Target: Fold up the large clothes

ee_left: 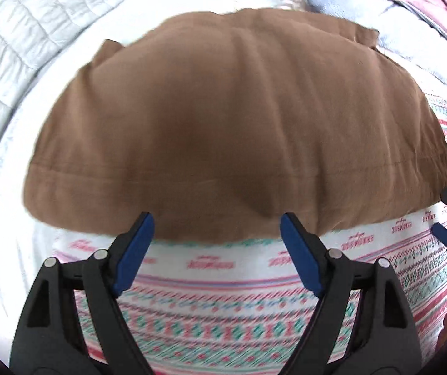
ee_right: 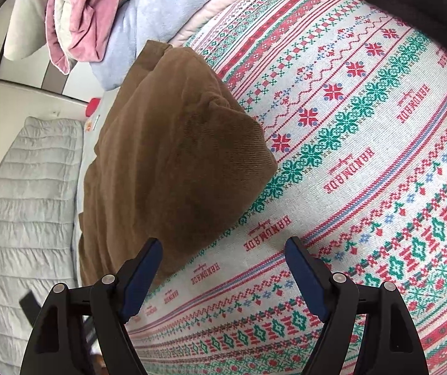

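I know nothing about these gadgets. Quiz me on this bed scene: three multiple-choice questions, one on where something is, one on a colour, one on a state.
1. Where does the brown garment lie?
A. On the patterned spread
B. On the floor
C. Hanging from a hook

2. What colour are the pads on the fingers?
A. Yellow
B. Blue
C. White

3. How does the left gripper stand?
A. Clamped on the garment
C. Open, holding nothing
B. Shut on a pillow

Answers:
1 A: the garment rests folded on the patterned spread.
2 B: both wrist views show blue pads.
3 C: its fingers stand wide apart with only cloth beyond them; the right gripper looks the same.
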